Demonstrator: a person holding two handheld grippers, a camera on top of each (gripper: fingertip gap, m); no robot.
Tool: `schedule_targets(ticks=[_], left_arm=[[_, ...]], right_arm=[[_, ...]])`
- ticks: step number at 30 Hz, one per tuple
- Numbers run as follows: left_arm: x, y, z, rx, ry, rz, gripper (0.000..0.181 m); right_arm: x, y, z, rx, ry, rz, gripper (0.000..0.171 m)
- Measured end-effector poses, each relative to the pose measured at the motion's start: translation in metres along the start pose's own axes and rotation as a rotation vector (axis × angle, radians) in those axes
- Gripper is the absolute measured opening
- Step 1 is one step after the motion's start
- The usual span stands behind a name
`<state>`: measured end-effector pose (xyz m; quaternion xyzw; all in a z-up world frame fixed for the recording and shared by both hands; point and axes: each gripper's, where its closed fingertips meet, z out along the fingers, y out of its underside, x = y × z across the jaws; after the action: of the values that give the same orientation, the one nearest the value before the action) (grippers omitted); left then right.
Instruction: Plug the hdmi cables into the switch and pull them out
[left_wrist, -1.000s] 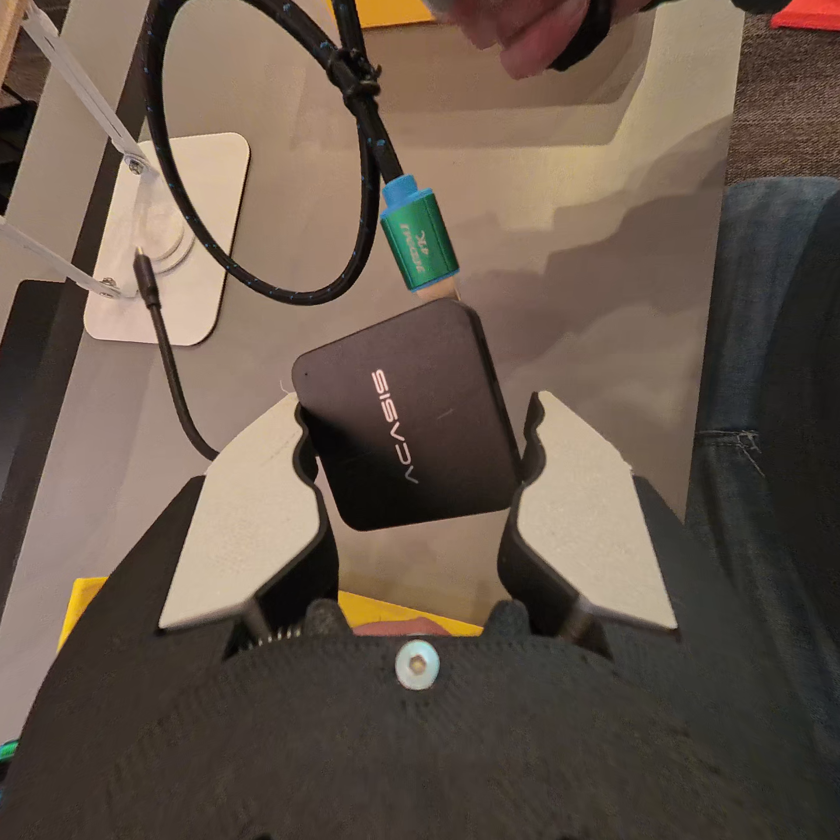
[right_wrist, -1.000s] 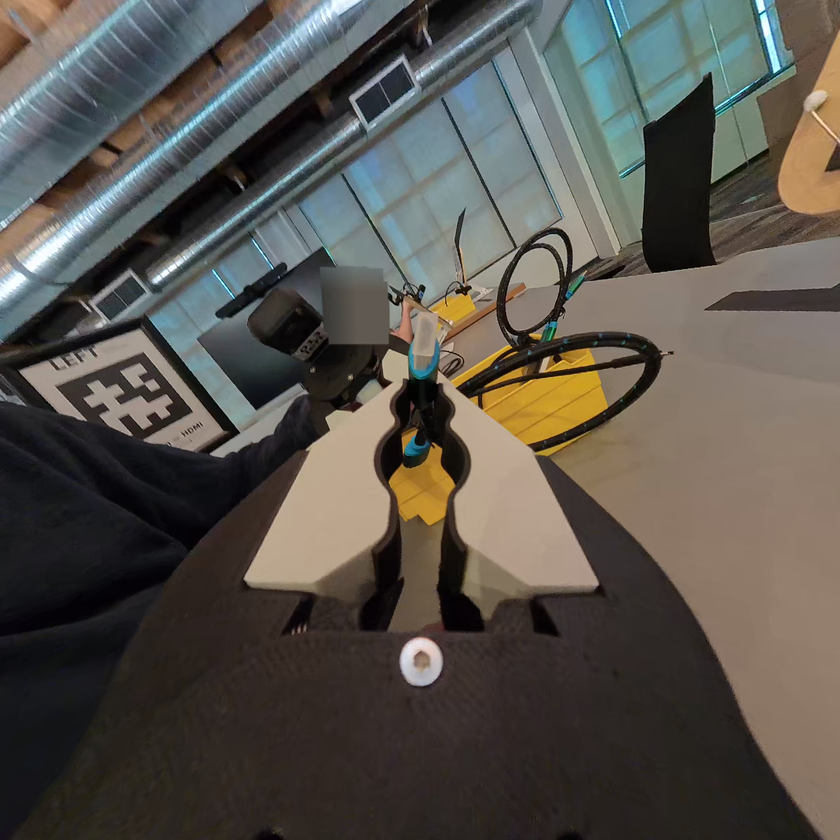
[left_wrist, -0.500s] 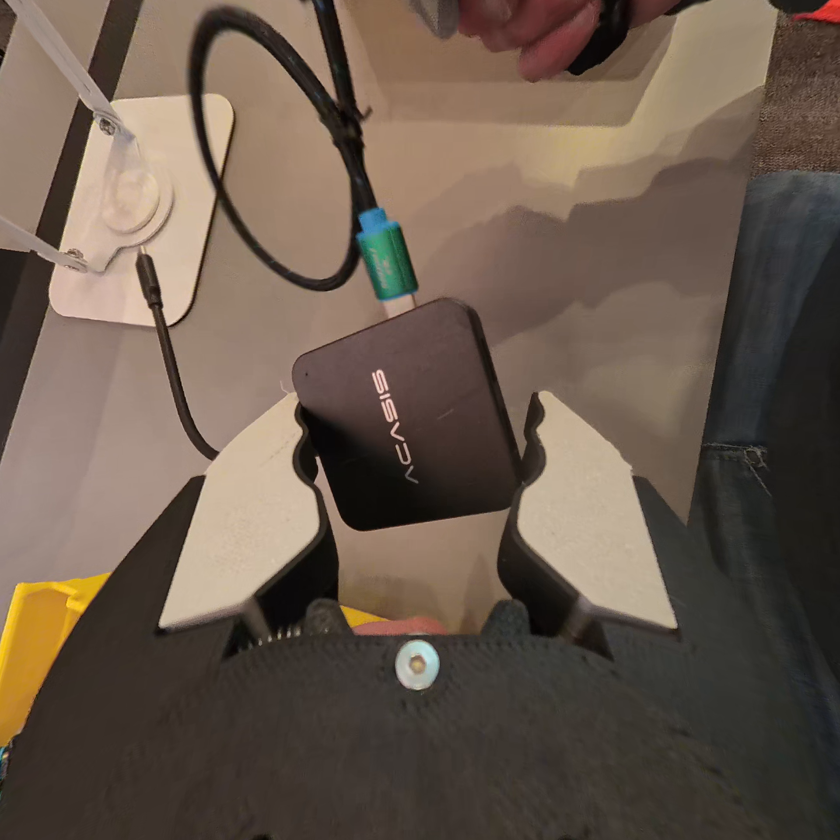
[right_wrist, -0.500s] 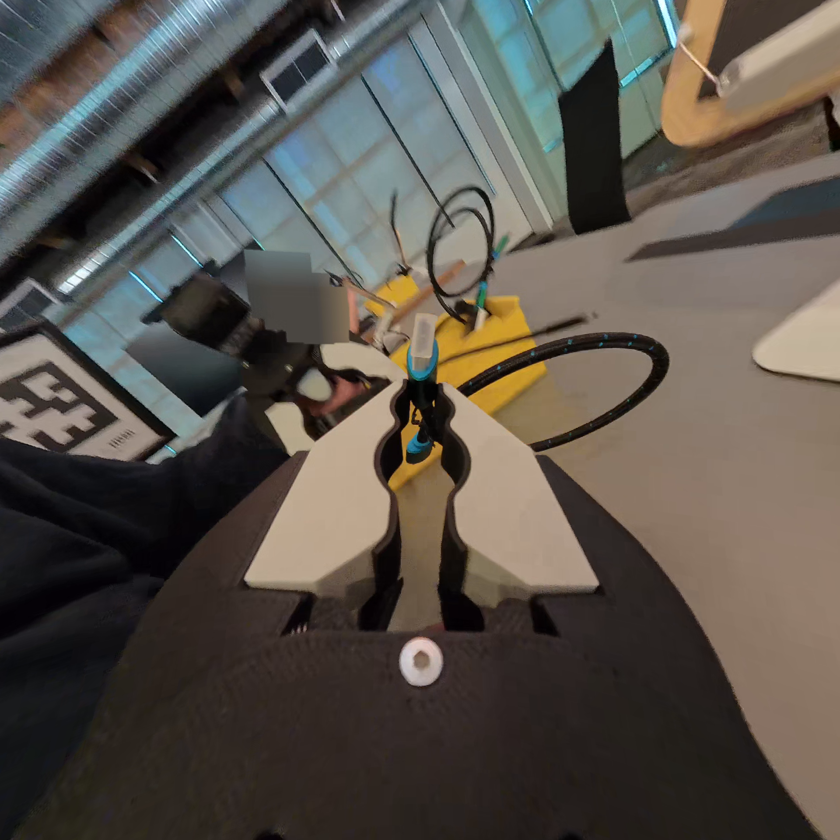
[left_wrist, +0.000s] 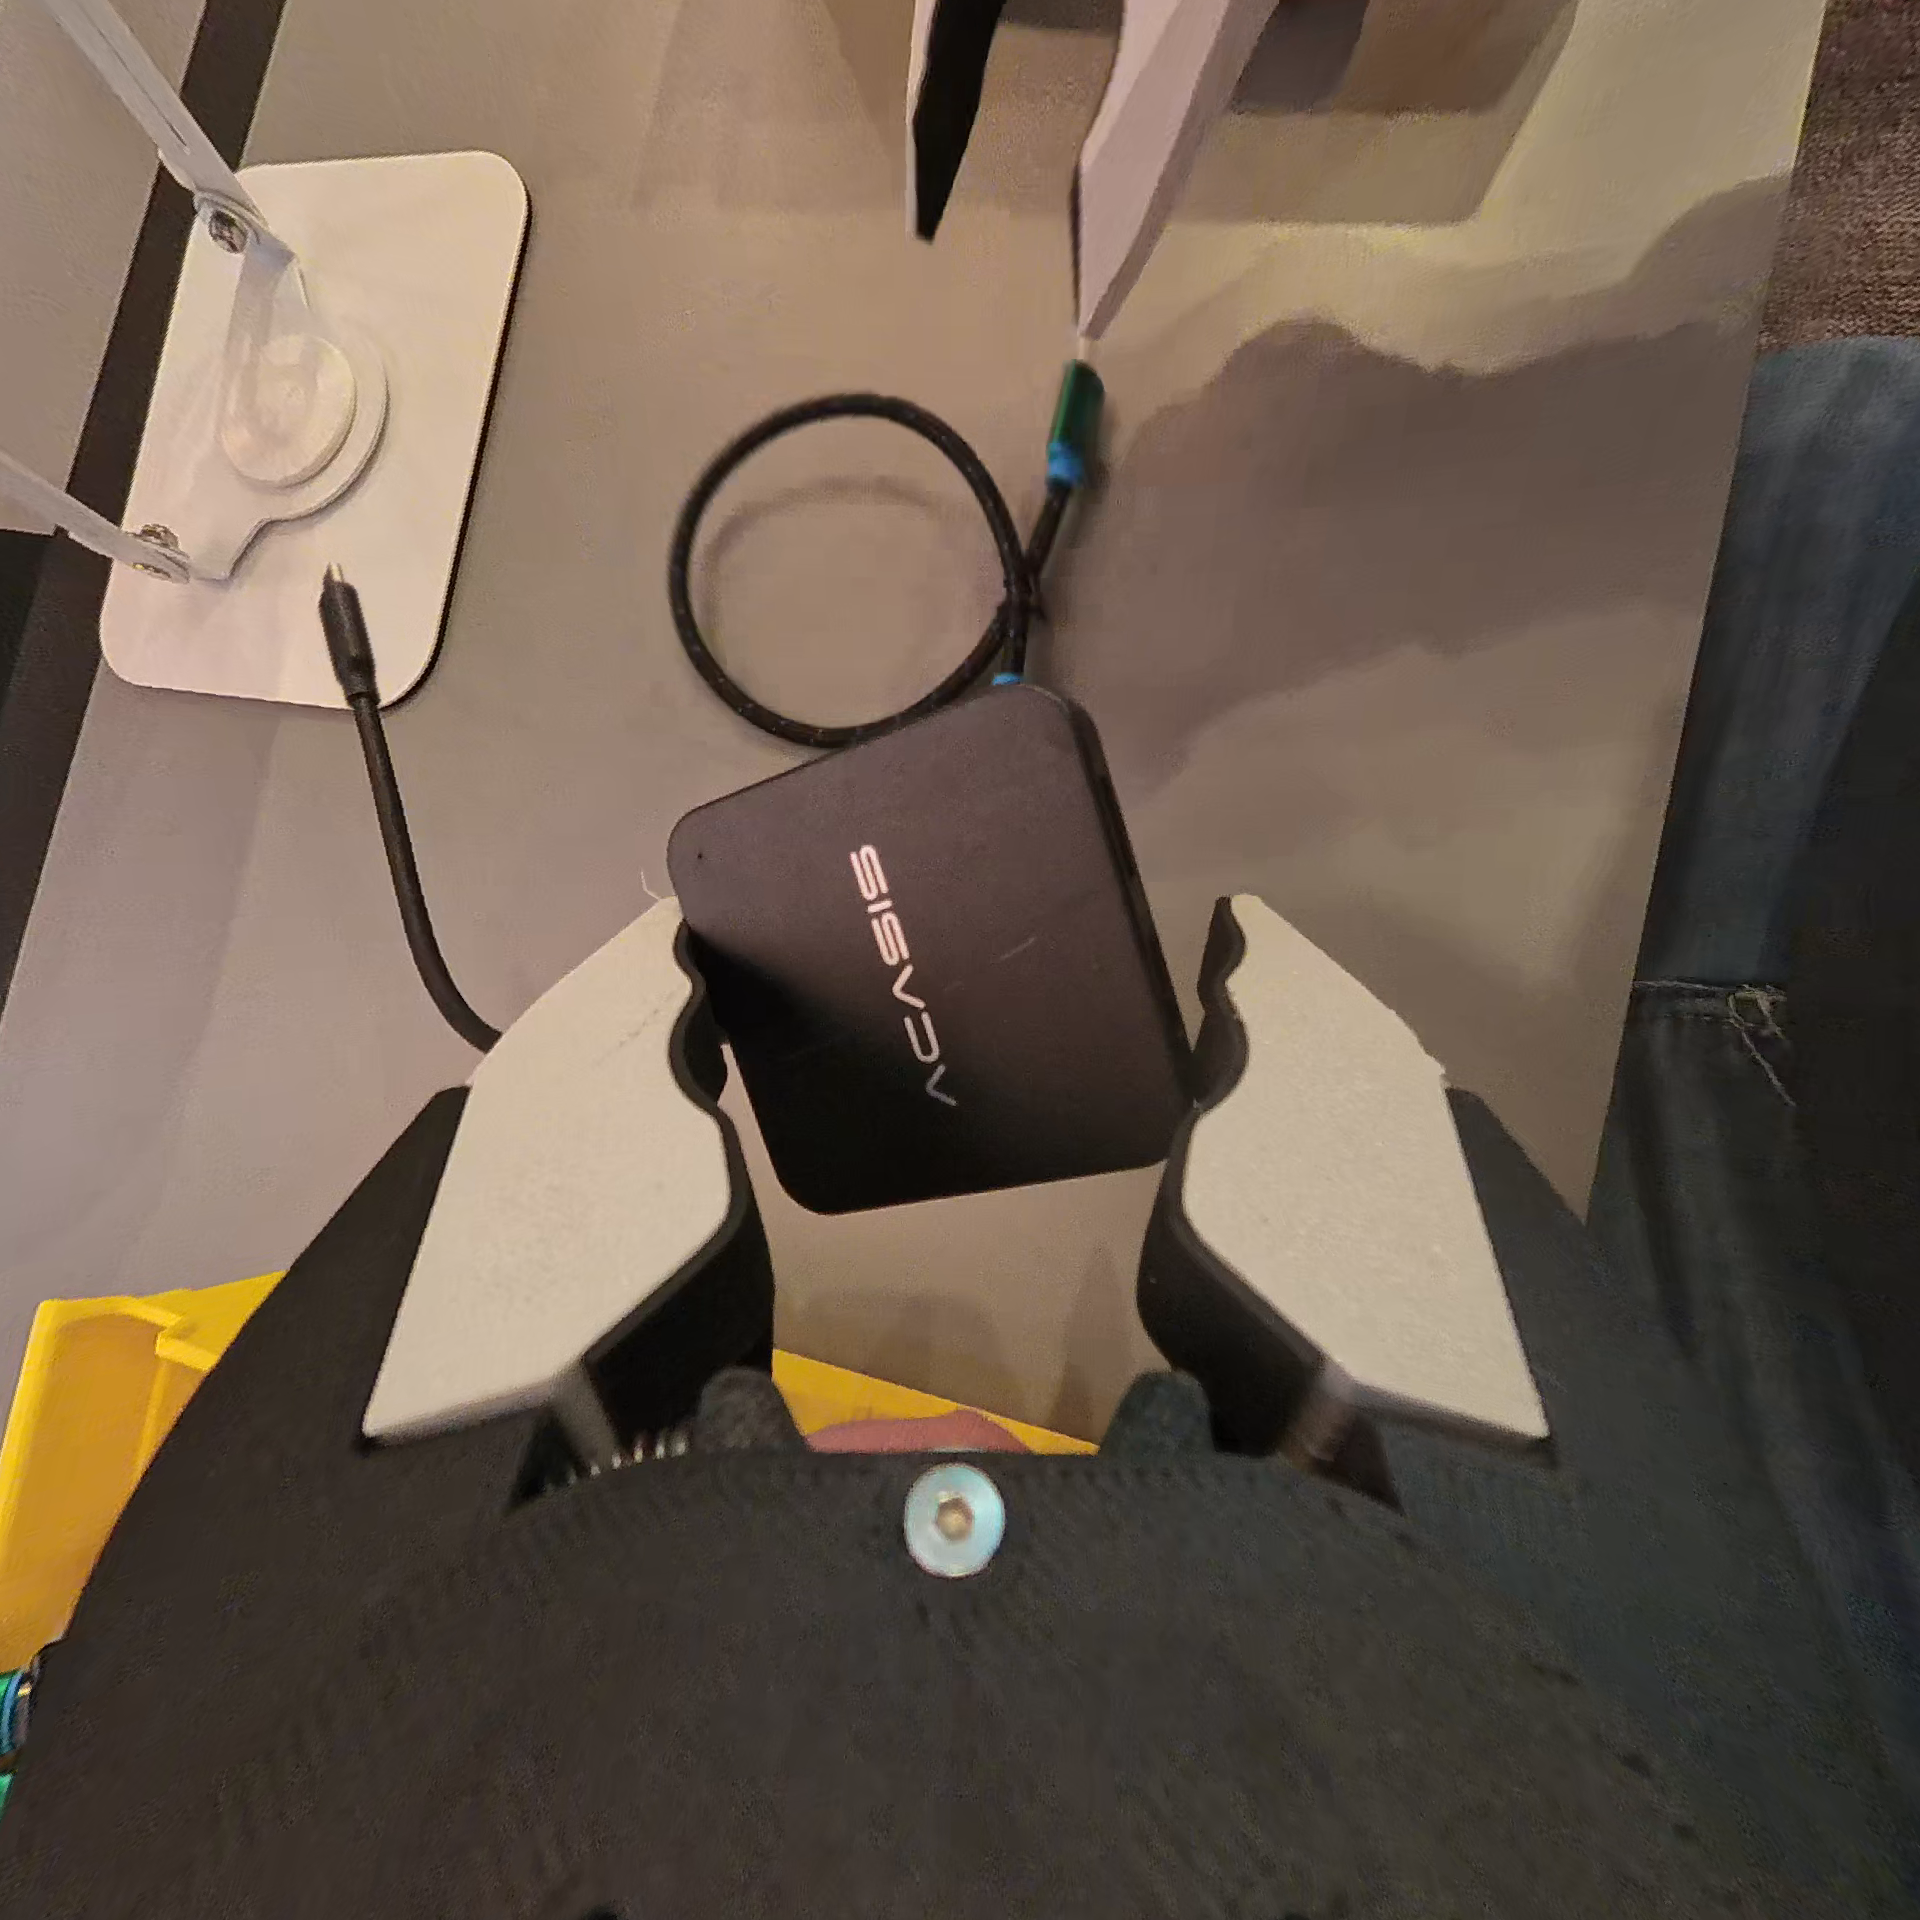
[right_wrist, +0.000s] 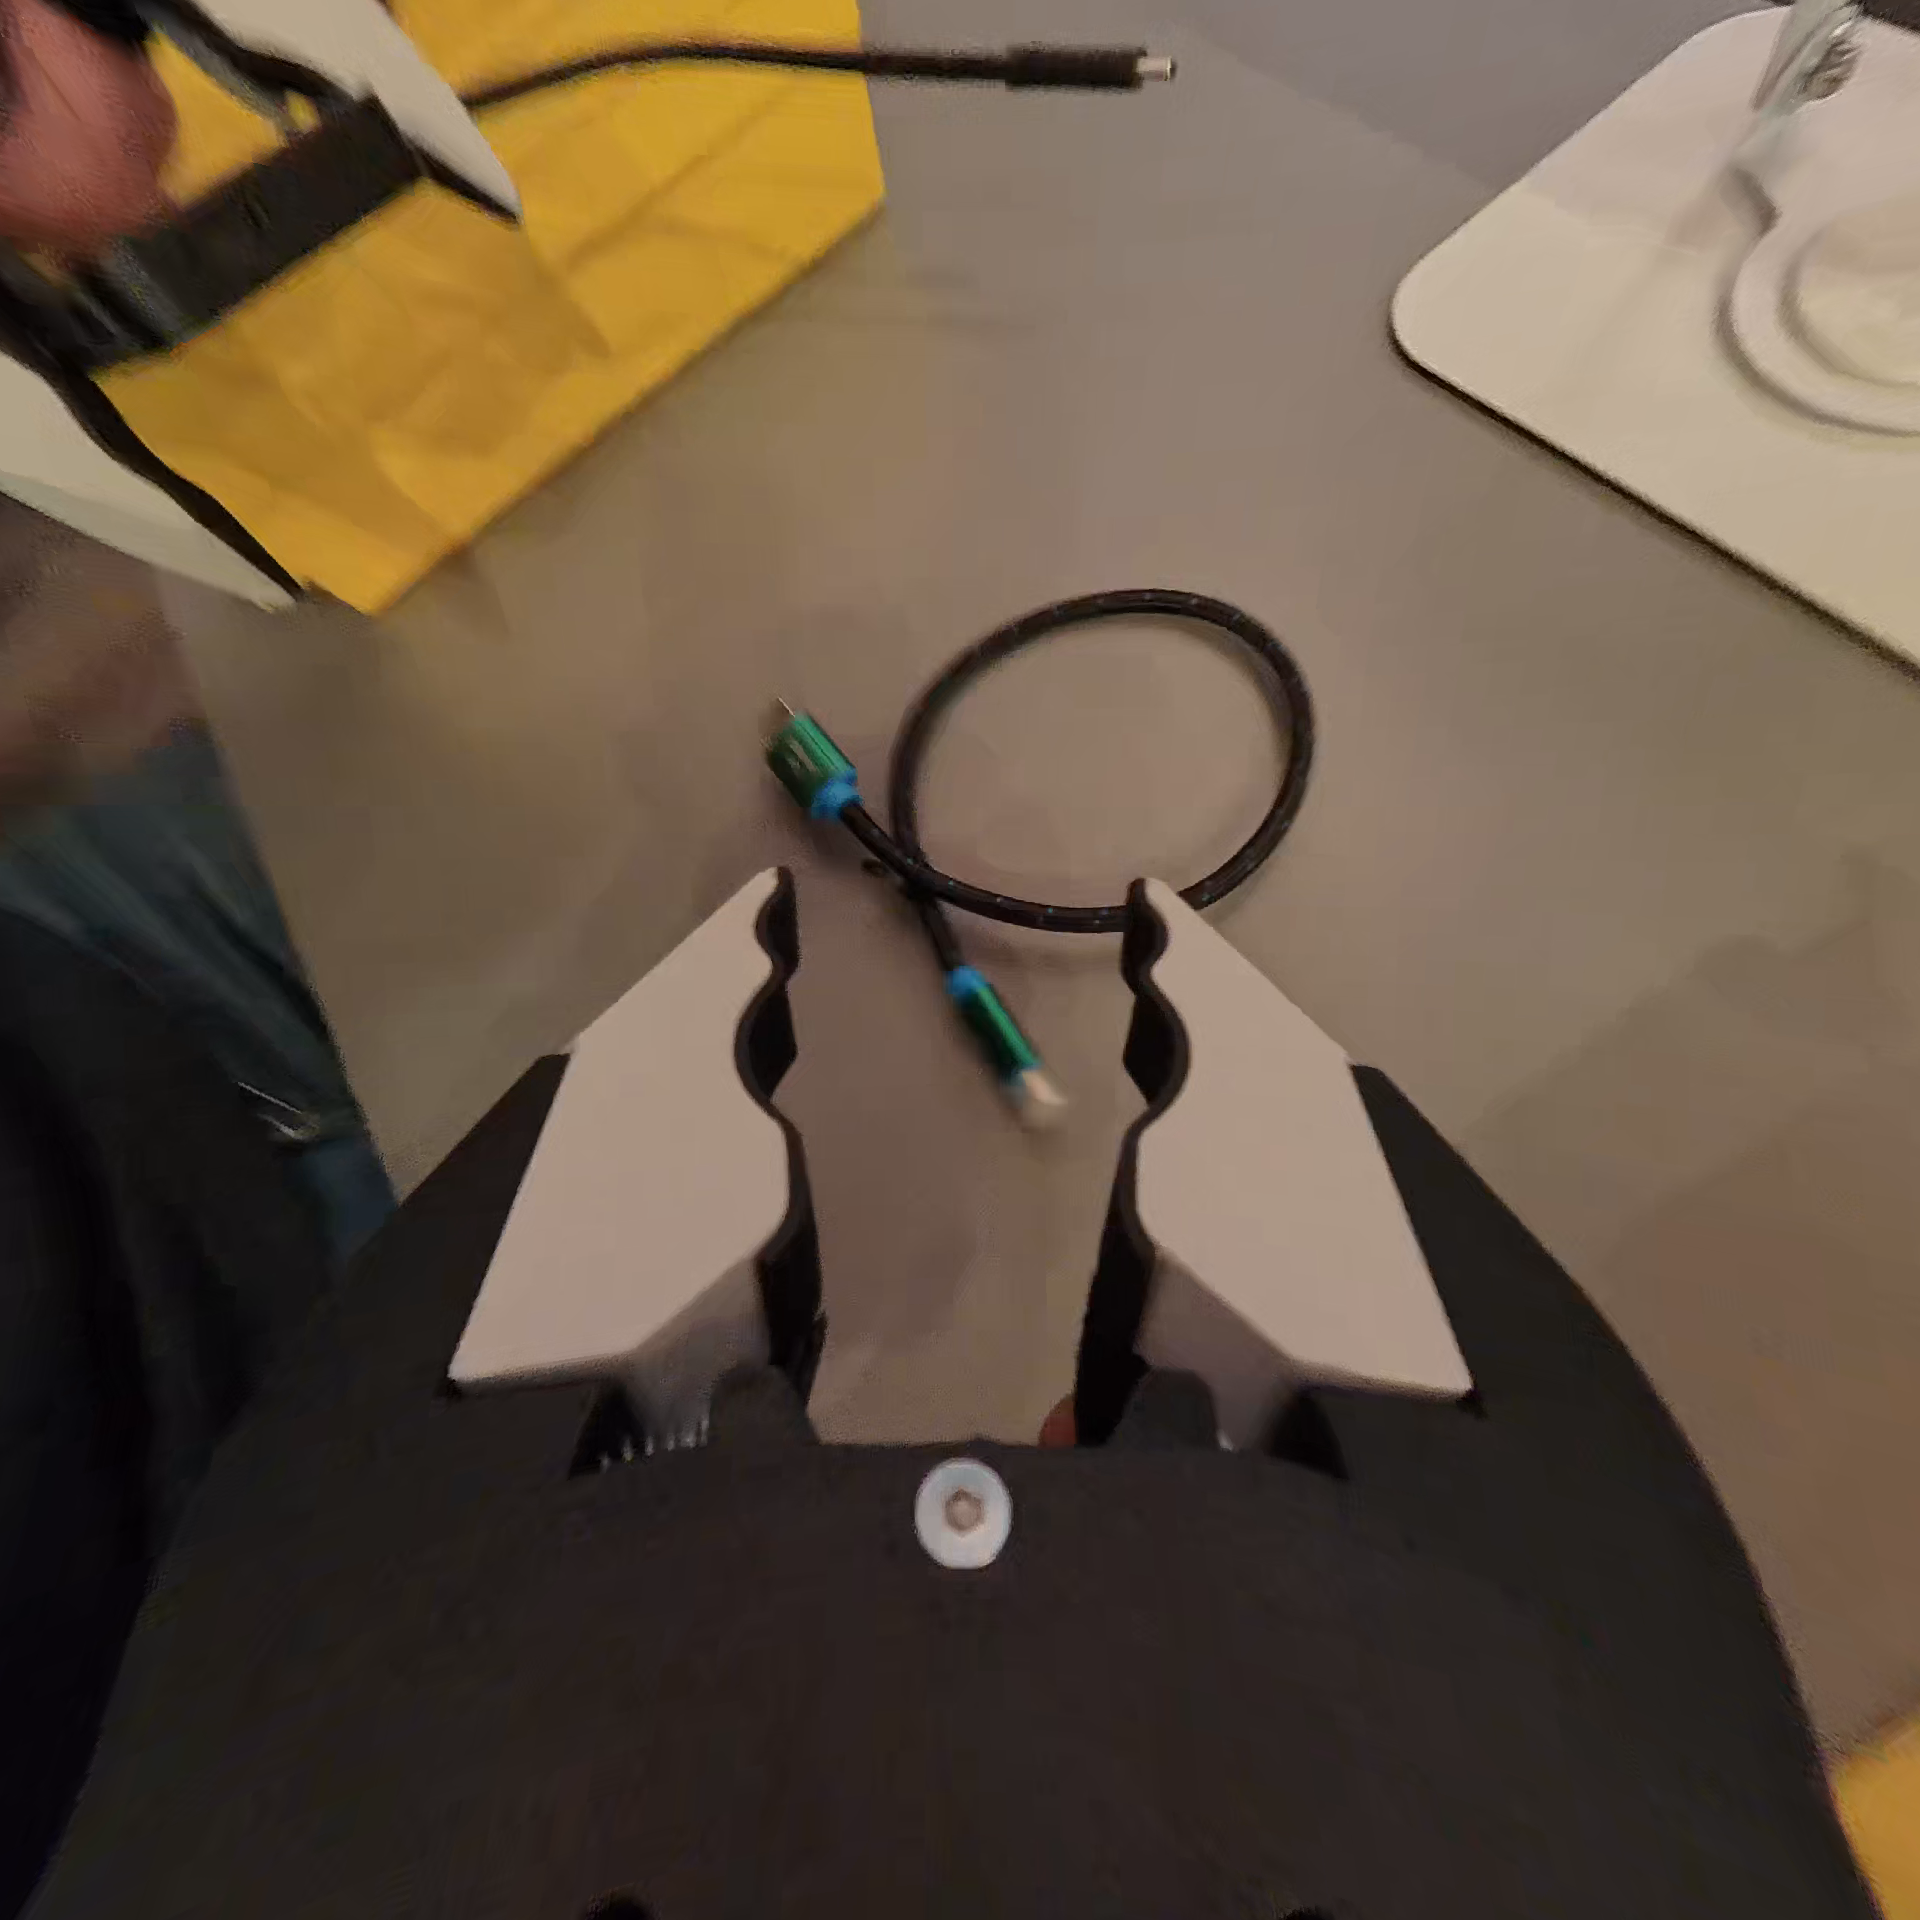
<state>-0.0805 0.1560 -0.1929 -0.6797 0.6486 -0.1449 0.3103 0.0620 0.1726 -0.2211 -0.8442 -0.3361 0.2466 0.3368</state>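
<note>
My left gripper (left_wrist: 951, 1023) squeezed the black switch (left_wrist: 925, 945) so it stayed put. My right gripper (right_wrist: 961, 997) hung wide open, holding nothing. Just past it the hdmi cable (right_wrist: 1091, 769) lay looped on the table (right_wrist: 1507, 935) (unplugged).

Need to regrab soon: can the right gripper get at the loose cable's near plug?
Probably yes: the right gripper is open, and the near plug lies loose on the bare table between its fingers, nothing covering it.
</note>
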Motion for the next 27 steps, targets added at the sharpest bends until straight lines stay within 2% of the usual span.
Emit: schedule_targets(ticks=[2,6,8,11,14,16,21,27], left_arm=[[0.000,0.001,-0.001,-0.004,-0.001,0.002,0.088],[0.001,0.000,-0.002,-0.006,0.007,0.009,0.088],[0.003,0.001,-0.002,-0.009,0.012,0.016,0.088],[0.006,-0.001,-0.004,0.005,0.018,0.030,0.088],[0.005,-0.005,-0.007,0.024,0.015,0.040,0.088],[0.005,-0.008,-0.009,0.043,0.015,0.049,0.088],[0.003,-0.010,-0.011,0.070,0.016,0.057,0.088],[0.003,-0.011,-0.015,0.076,0.007,0.064,0.088]], right_arm=[[-0.005,0.000,-0.004,-0.050,0.046,-0.153,0.076],[-0.042,0.007,0.020,-0.151,-0.111,-0.378,0.066],[-0.043,0.016,0.044,-0.217,-0.130,-0.441,0.061],[-0.034,0.032,0.073,-0.307,-0.137,-0.474,0.045],[-0.029,0.033,0.088,-0.303,-0.134,-0.452,0.013],[-0.031,0.031,0.087,-0.298,-0.145,-0.430,0.005],[-0.040,0.011,0.068,-0.198,-0.162,-0.407,0.005],[-0.044,-0.018,0.026,-0.101,-0.139,-0.389,0.005]])
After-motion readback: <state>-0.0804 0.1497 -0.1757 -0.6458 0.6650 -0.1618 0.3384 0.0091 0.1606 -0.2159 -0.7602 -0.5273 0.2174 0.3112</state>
